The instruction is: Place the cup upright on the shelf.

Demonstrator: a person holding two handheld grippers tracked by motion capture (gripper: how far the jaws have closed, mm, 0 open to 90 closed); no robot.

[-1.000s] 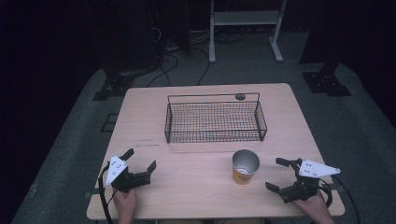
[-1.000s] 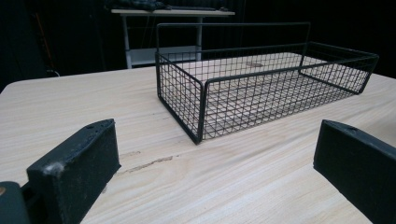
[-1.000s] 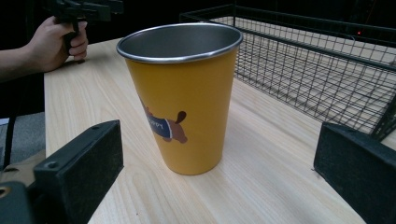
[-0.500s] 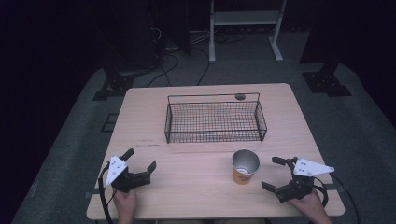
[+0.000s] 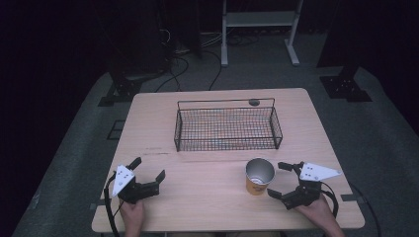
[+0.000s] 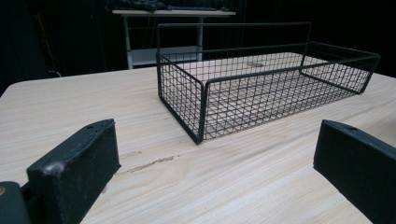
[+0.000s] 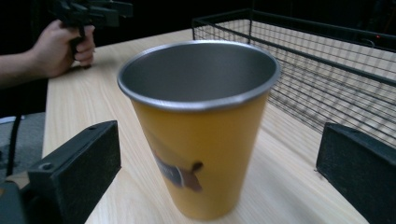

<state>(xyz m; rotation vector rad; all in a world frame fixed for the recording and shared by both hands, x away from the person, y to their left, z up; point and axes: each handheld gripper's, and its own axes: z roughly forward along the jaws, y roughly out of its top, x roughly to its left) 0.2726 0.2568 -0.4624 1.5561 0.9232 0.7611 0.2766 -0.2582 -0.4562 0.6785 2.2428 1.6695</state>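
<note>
Plainly one cup (image 5: pixel 259 176), one basket (image 5: pixel 227 129).

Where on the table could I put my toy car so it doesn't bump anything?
The big bare wood between the left tongs and the cup, in front of the basket, is free. So is the strip left of the basket. Inside the basket looks empty too. It is crowded around the cup, where the right tongs sit open.

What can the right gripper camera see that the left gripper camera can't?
The right gripper view alone has the yellow cup standing upright between its open jaws, and the person's other hand holding a gripper farther off. The left gripper view alone has a white stand in the dark behind the table. Both share the wire basket and the wooden table.
</note>
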